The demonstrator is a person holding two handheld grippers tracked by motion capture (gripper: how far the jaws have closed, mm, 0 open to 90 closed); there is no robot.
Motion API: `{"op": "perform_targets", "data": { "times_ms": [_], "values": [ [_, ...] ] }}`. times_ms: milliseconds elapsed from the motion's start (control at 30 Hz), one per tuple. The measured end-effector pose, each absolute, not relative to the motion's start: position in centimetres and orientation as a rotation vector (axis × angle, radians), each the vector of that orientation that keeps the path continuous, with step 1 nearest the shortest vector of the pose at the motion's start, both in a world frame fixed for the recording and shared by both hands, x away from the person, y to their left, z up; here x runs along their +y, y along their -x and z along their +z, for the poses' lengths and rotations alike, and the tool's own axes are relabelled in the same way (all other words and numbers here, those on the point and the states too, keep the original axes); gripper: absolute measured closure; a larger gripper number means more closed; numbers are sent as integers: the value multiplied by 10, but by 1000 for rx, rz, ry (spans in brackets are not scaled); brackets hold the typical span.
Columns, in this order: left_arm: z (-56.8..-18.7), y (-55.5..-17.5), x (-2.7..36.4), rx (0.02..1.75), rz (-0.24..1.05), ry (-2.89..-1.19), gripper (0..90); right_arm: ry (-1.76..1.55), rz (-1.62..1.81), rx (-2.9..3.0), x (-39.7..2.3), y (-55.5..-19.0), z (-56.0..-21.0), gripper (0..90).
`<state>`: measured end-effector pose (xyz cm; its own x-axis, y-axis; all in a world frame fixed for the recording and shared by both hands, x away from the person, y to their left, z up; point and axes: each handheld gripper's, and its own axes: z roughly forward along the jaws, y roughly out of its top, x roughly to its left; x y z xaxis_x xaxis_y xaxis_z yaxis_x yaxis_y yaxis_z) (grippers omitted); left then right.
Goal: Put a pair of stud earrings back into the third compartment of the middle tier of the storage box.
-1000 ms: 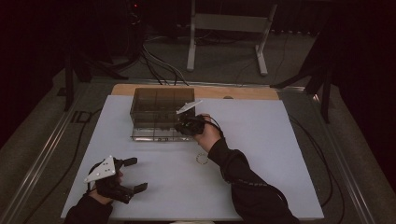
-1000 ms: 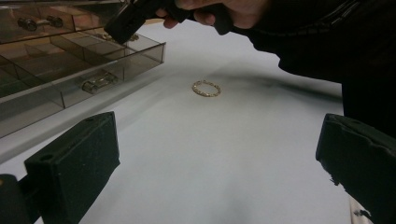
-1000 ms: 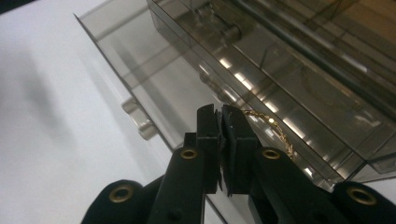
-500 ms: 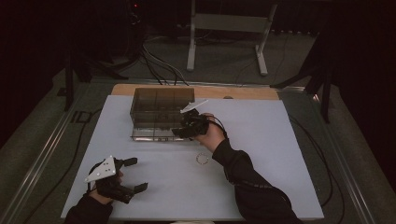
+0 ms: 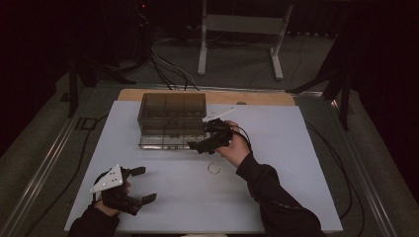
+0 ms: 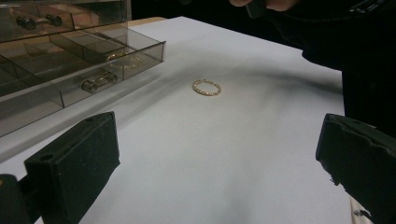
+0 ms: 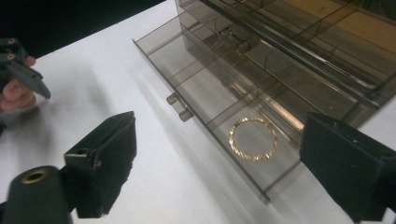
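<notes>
Right gripper view | right gripper (image 7: 215, 158) released above the organizer's (image 5: 170, 106) pulled-out drawer (image 7: 205, 88), bracelet (image 7: 253, 139) lying inside | second bracelet (image 6: 206, 87) on table (image 5: 296, 148) near organizer | left gripper (image 5: 139, 184) released, idle | we retreat straight back, clear of drawer.

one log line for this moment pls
left hand-held gripper: open, idle | right hand-held gripper: open at drawer | ring in drawer | ring on table

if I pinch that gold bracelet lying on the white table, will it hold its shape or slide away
The bracelet looks thin and beaded, so it probably sags once lifted. It lies flat on the smooth table, so it may skid under a push. It likely weighs very little.
</notes>
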<state>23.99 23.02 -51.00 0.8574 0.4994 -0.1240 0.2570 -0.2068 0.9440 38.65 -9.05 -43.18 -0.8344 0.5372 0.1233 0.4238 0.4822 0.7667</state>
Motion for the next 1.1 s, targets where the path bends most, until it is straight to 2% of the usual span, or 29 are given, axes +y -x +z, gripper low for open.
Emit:
{"op": "perform_targets", "data": {
  "times_ms": [100,567,633,867,900,967,1000,1067,1100],
  "values": [
    [-510,-240,230,575,244,-1797,5,-812,1293,2579,-98,-378,-431,20],
    [-510,-240,229,573,239,-1800,6,-862,1292,2576,-128,-345,-459,24],
    [-510,-240,229,572,239,-1799,5,-901,1294,2580,-131,-342,-465,84],
    [-510,-240,229,572,236,-1799,5,-951,1249,2564,-139,-341,-480,176],
    [-510,-240,229,572,236,-1799,5,-950,1224,2577,-140,-343,-486,280],
    [-510,-240,229,573,235,-1798,6,-941,1204,2584,-141,-344,-489,309],
    [-510,-240,229,573,235,-1798,5,-885,1182,2594,-143,-346,-495,407],
    [-510,-240,229,574,234,-1798,5,-870,1169,2591,-143,-346,-497,423],
    [-510,-240,229,574,233,-1799,5,-854,1135,2602,-143,-351,-503,494]
  ]
}}
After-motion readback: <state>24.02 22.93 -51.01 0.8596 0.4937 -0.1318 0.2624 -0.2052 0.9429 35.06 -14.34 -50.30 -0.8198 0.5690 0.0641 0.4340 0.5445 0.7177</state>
